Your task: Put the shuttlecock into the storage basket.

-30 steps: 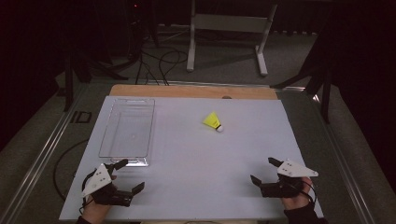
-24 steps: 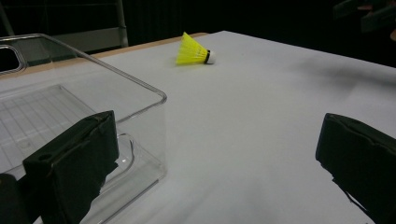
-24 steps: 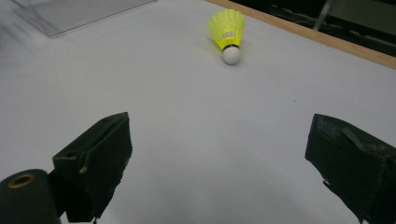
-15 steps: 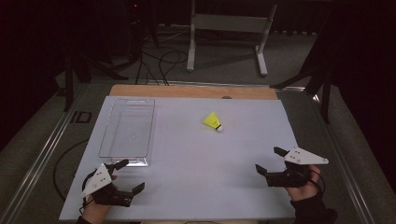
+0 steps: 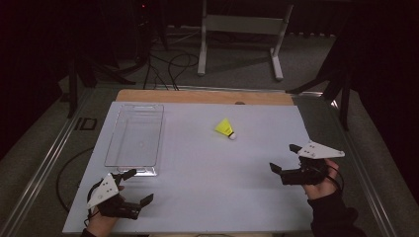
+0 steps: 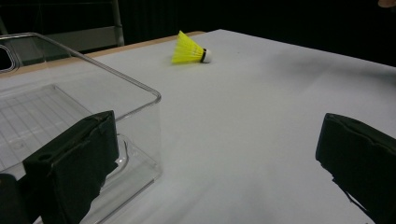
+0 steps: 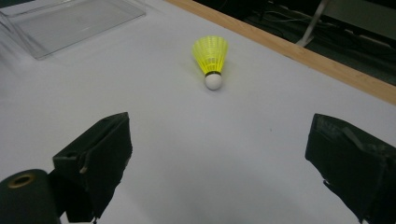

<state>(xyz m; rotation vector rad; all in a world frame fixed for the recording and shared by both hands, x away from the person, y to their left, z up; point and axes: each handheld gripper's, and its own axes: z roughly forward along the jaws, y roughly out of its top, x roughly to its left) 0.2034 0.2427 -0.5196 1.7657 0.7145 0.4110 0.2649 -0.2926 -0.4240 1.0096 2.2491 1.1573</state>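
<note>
A yellow shuttlecock (image 5: 225, 128) with a white cork tip lies on its side on the white table, right of centre toward the back; it also shows as the shuttlecock (image 6: 189, 49) and the shuttlecock (image 7: 211, 59). My right gripper (image 5: 285, 158) stands open at the right, nearer the front than the shuttlecock, jaws wide and pointing toward it with nothing between them. At the front left corner my left gripper (image 5: 137, 186) is open and empty, just in front of a clear plastic tray (image 5: 134, 136).
The clear tray (image 6: 70, 107) is empty and lies along the table's left side; its near corner sits right by my left jaw. A wooden strip (image 5: 205, 97) borders the table's far edge. Beyond it are a metal stand (image 5: 239, 29) and cables on the floor.
My right gripper has lifted and moved away from the front edge toward the shuttlecock. The left gripper has stayed where it was.
</note>
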